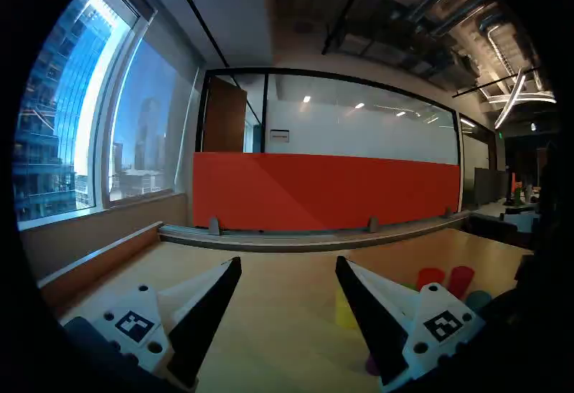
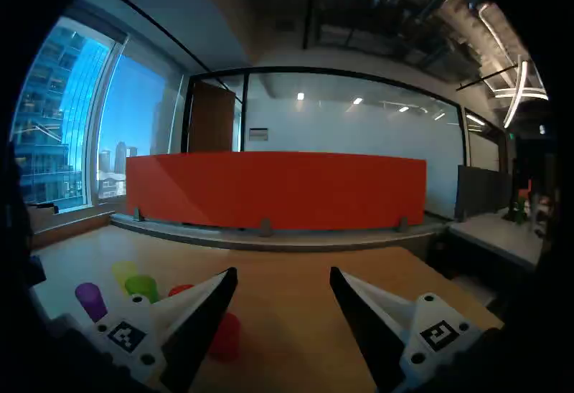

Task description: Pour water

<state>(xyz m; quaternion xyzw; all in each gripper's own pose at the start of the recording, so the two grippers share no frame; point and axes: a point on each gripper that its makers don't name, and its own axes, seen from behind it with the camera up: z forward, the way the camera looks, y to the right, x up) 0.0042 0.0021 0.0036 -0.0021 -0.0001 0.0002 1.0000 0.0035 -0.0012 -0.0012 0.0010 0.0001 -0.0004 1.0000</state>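
Several plastic cups stand on a wooden desk (image 1: 287,321). In the left gripper view, a yellow cup (image 1: 344,310) sits just behind my right finger, with a red cup (image 1: 429,277), a pink-red cup (image 1: 460,279) and a teal cup (image 1: 477,298) farther right. My left gripper (image 1: 287,259) is open above the desk, holding nothing. In the right gripper view, a purple cup (image 2: 91,300), a yellow cup (image 2: 123,271), a green cup (image 2: 143,287) and a red cup (image 2: 226,335) stand at the lower left. My right gripper (image 2: 282,271) is open and empty. Whether any cup holds water is not visible.
An orange divider panel (image 1: 323,192) runs along the desk's far edge, with a glass wall behind it. Large windows (image 1: 86,120) are at the left. Another desk (image 2: 502,235) with small items stands to the right. Bare wood (image 2: 301,300) lies ahead of the right gripper.
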